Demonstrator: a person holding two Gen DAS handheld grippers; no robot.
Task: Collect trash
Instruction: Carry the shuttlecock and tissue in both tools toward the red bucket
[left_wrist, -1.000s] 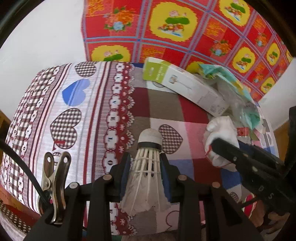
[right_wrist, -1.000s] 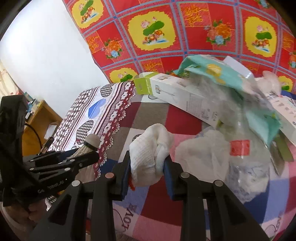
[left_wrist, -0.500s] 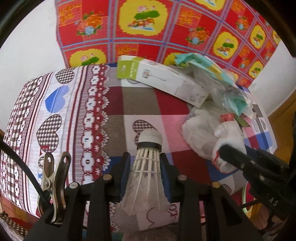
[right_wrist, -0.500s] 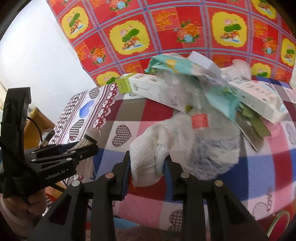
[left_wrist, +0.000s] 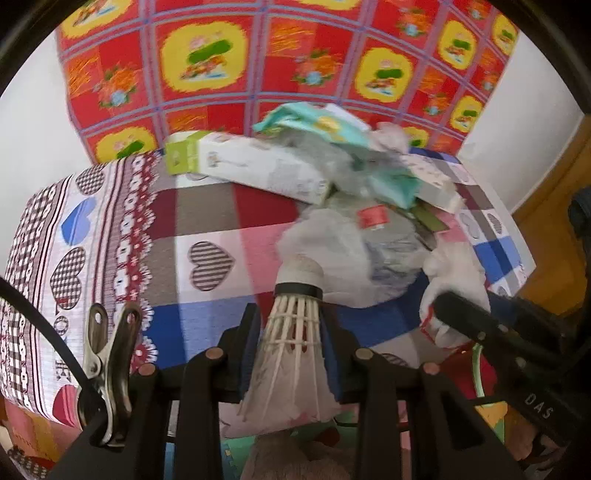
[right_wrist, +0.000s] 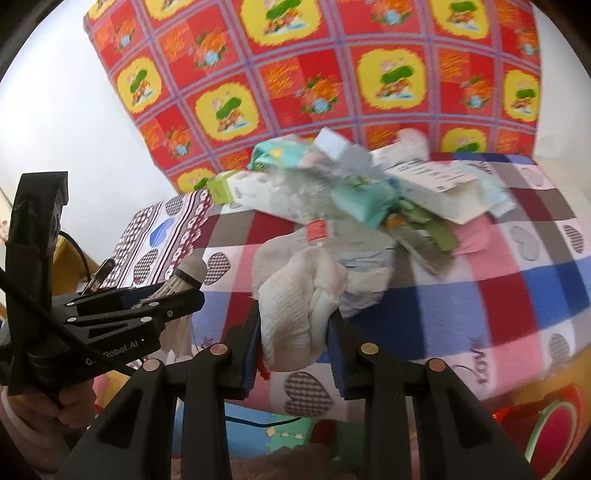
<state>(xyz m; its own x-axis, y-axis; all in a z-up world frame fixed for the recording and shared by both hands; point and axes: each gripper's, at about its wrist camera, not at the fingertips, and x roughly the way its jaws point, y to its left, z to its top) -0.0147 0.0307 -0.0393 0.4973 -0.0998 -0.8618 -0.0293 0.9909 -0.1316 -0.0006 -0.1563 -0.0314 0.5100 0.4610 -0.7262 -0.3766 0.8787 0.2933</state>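
Between left tongs (left_wrist: 291, 332) pads: shuttlecock (left_wrist: 295, 332); between right tongs (right_wrist: 293, 325): white cloth (right_wrist: 295, 306).

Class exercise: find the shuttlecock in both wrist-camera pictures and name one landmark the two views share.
Left wrist view: the shuttlecock sits bottom centre, clamped in the left gripper.
Right wrist view: the shuttlecock is at the left edge, cork up.
Shared landmark: the green-ended white box on the table.

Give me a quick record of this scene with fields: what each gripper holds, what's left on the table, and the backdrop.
left gripper: shut on shuttlecock
right gripper: shut on white cloth
table: checked heart-print cover
left on table: pile of trash, boxes, wrappers, clear plastic
backdrop: red and yellow flowered cloth
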